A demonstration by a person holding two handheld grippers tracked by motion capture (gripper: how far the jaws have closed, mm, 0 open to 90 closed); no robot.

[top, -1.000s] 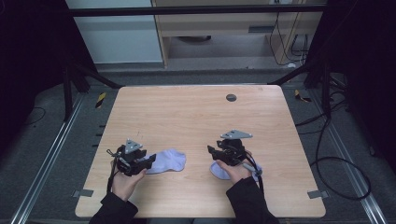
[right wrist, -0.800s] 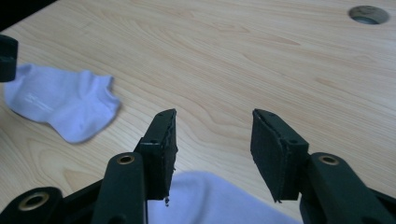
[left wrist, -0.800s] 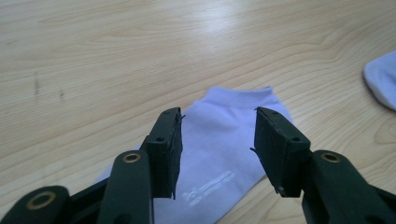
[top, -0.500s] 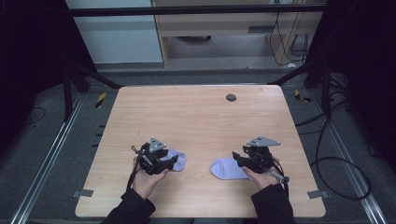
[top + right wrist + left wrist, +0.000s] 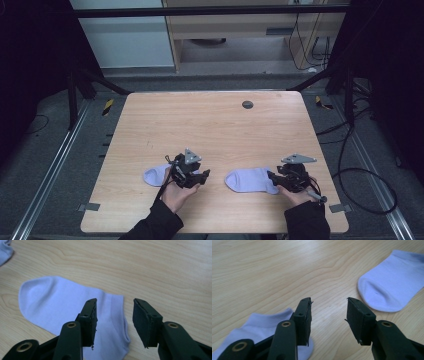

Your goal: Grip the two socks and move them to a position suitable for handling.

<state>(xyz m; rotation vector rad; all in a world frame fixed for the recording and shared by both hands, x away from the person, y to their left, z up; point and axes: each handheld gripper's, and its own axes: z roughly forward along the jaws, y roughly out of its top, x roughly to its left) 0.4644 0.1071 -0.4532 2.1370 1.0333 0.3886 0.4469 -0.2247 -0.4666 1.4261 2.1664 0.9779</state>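
Two pale lilac ankle socks lie flat on the wooden table. The left sock lies partly under my left gripper. That gripper is open and its jaws have just been closing, with bare wood between them. The right sock lies toe-left. My right gripper hovers over its cuff end, open. Its jaws have also just been closing and grip nothing. A corner of the left sock shows in the right gripper view.
A small dark round cap is set into the table near its far edge. Metal rails and cables run along the floor on both sides. A cabinet stands beyond the table.
Both hands moved to the right. My left gripper crossed over its sock, which now shows on its left. My right gripper drew back, uncovering most of the right sock.
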